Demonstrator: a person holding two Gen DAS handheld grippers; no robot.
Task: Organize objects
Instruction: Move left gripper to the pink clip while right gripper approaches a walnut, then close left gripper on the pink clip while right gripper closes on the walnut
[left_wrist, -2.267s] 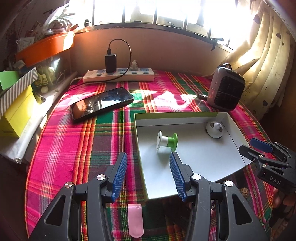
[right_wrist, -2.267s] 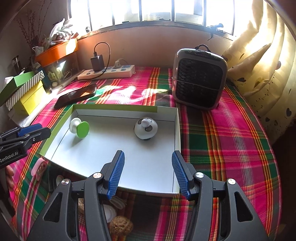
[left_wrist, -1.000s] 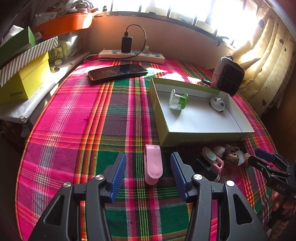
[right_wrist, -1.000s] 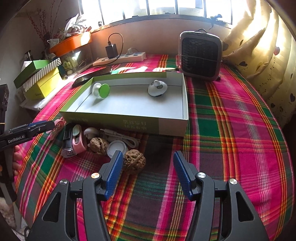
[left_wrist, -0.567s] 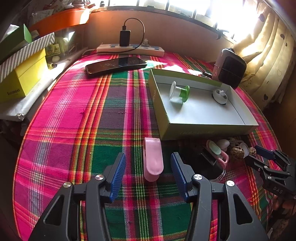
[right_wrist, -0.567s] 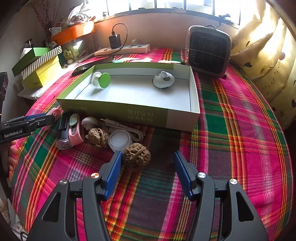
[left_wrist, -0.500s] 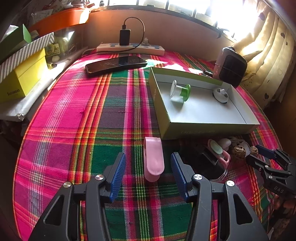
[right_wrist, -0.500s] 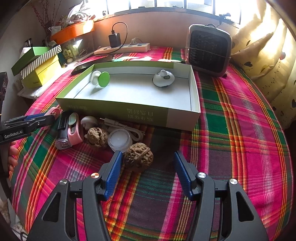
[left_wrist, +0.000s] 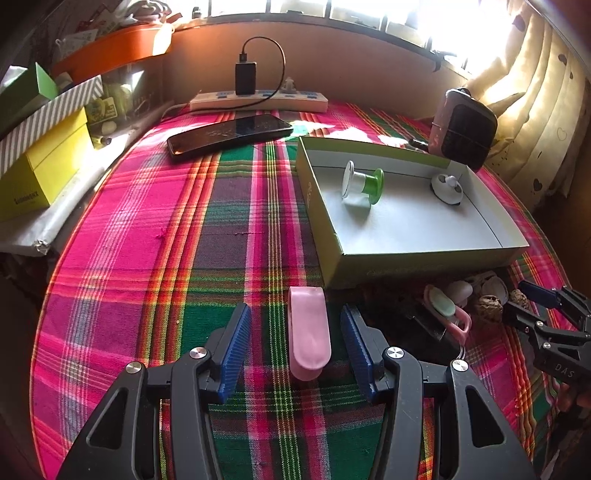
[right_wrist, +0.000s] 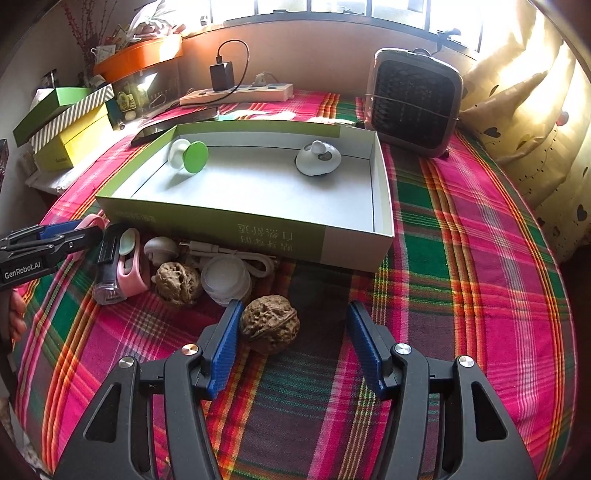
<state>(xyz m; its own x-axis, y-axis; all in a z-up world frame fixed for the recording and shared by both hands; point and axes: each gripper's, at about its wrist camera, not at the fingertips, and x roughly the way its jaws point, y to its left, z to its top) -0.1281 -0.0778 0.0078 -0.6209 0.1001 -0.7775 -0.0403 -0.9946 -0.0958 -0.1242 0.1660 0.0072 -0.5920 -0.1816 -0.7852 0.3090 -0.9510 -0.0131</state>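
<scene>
The left hand-held gripper (left_wrist: 295, 345) stands wide open around the pink clip (left_wrist: 308, 332), which lies flat on the plaid table (left_wrist: 147, 240) near the box (left_wrist: 424, 258). The clip looks light, stiff and smooth; squeezing its long sides mid-length seems safest. The right hand-held gripper (right_wrist: 291, 343), also open and empty, straddles a walnut (right_wrist: 269, 325), which looks hard, bumpy and prone to rolling.

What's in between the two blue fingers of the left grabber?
In the left wrist view, a pink clip lies on the plaid cloth between the open left hand-held gripper fingers, touching neither.
</scene>
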